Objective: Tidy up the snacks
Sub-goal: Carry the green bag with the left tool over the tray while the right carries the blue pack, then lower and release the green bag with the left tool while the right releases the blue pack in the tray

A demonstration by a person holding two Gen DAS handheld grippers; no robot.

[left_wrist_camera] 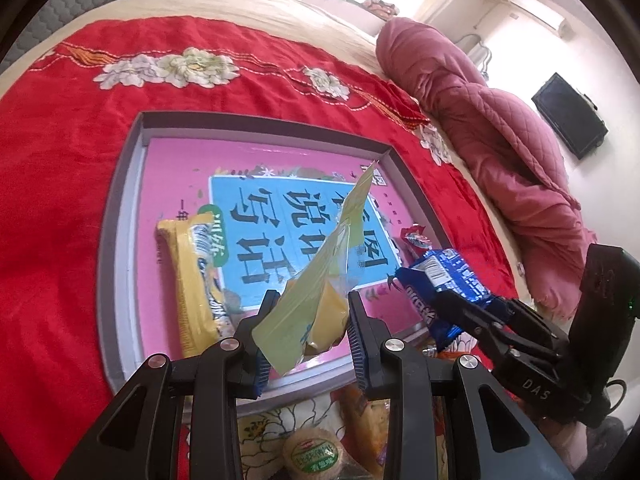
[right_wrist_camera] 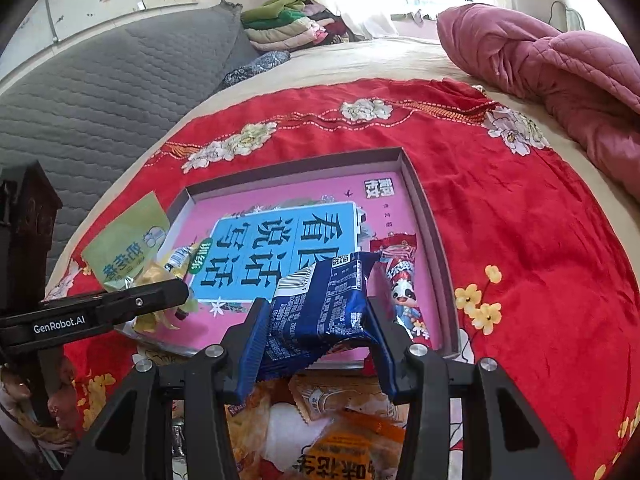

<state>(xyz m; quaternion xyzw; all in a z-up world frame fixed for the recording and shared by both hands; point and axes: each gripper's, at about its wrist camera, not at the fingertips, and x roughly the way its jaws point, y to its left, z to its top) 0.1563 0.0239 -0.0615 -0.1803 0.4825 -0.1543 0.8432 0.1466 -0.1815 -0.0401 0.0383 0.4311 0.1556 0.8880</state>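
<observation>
now left hand-held gripper (left_wrist_camera: 314, 322) pinching green-yellow snack packet (left_wrist_camera: 320, 280); right hand-held gripper (right_wrist_camera: 316, 328) pinching blue snack packet (right_wrist_camera: 320, 304) over tray (right_wrist_camera: 424, 200).

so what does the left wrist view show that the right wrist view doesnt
Only the left wrist view: a black screen on the wall and a round green-labelled snack below the tray.

Only the right wrist view: a grey quilted headboard, folded clothes, and an orange packet.

Both: the tray, the left gripper shut on a green packet, the right gripper shut on a blue packet.
</observation>
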